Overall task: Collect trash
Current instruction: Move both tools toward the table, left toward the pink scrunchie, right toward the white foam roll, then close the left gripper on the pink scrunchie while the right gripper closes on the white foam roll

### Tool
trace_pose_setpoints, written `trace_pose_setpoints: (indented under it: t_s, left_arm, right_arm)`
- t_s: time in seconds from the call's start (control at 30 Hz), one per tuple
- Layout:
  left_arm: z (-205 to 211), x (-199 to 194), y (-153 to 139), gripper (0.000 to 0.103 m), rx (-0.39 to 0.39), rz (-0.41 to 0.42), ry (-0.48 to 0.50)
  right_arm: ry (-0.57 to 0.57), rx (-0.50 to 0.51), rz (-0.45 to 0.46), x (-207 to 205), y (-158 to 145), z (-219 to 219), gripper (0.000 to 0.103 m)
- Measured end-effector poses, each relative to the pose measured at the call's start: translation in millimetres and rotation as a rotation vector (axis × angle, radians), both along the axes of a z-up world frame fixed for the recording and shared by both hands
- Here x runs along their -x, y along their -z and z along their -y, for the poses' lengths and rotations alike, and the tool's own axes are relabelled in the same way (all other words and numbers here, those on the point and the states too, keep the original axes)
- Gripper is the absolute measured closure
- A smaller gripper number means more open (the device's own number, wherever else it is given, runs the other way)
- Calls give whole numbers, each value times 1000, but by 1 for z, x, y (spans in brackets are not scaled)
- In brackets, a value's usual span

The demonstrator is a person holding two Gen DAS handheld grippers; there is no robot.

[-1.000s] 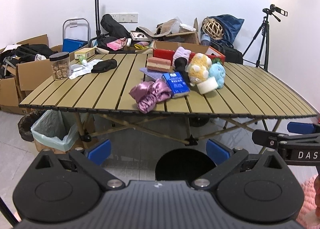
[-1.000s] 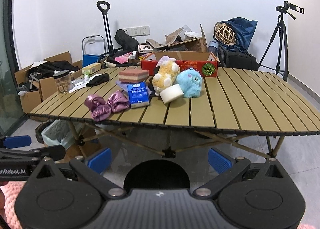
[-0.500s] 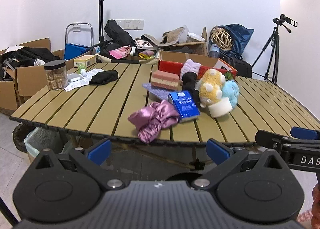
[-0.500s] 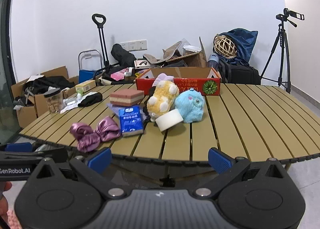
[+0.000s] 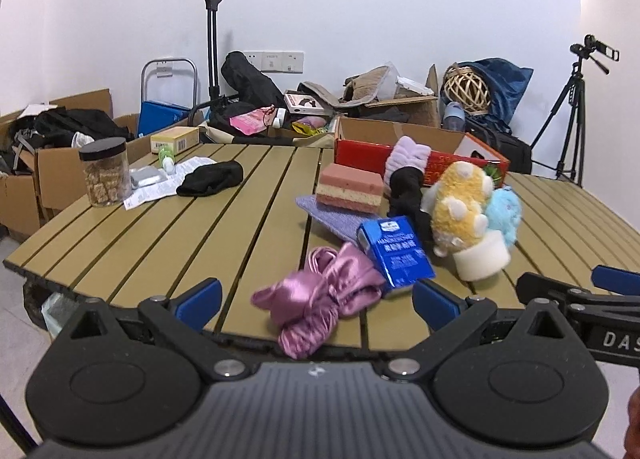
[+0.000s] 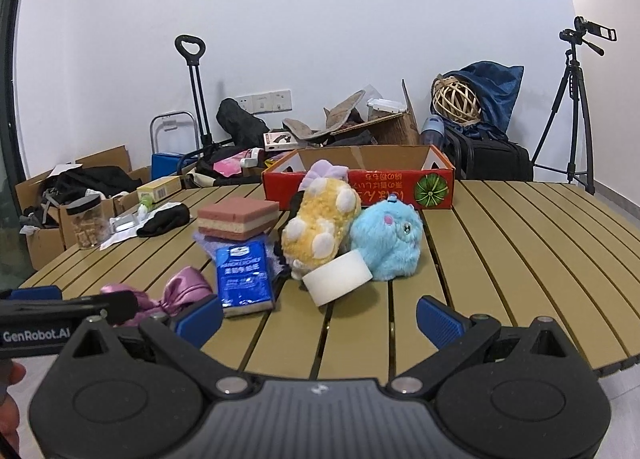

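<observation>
A slatted tan table [image 5: 168, 243] [image 6: 520, 259] holds a clutter of items. Near its front edge lie a crumpled pink satin cloth [image 5: 320, 303] [image 6: 180, 293], a blue tissue pack [image 5: 394, 253] [image 6: 244, 275] and a white tape roll [image 5: 482, 259] [image 6: 338, 277]. Behind them sit a pink sponge block [image 5: 350, 189] [image 6: 238, 217], a yellow plush [image 5: 458, 203] [image 6: 320, 227] and a blue plush [image 5: 504, 213] [image 6: 388, 243]. My left gripper [image 5: 316, 301] is open, just before the pink cloth. My right gripper [image 6: 320, 317] is open, short of the tape roll.
A red cardboard box [image 6: 360, 179] stands at the table's back. At the left are a jar of snacks [image 5: 106, 171], papers and a black cloth [image 5: 212, 179]. A lined bin [image 5: 52, 307] sits under the left corner. Boxes, bags and a tripod [image 6: 572, 107] crowd the wall.
Both grippers have risen and moved forward toward the table; the items now look larger and closer. Both stay open with nothing held.
</observation>
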State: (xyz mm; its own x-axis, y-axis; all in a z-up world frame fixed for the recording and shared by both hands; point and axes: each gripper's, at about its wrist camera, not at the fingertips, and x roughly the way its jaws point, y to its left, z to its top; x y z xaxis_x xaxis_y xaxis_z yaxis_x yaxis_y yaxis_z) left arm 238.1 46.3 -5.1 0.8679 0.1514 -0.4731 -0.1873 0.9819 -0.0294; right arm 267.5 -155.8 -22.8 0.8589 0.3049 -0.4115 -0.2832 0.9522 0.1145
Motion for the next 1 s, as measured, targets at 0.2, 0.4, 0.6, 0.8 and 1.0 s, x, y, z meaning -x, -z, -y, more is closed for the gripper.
trace_pose_setpoints:
  t_s: [0.2,0.4,0.6,0.8,1.0]
  left_arm:
    - [-4,-31,13,0,-35,-17,-9]
    - [-10,-54,32,0,-42,-58,10]
    - [-17,-67,46,0,-26,-65,39]
    - [-19,-73,55,6,2,-84,61]
    - [-20,-73,61,25,18,-95,80]
  right_arm:
    - [12,24,1,-23,10,-3,0]
    - [22,43,-12,-44,18,-4,0]
    - [9,58,-7,-56,23,-11,0]
    - [-2,68,-12,-71,30,-15,0]
    - [4,58,-16,-76,35,-16,0]
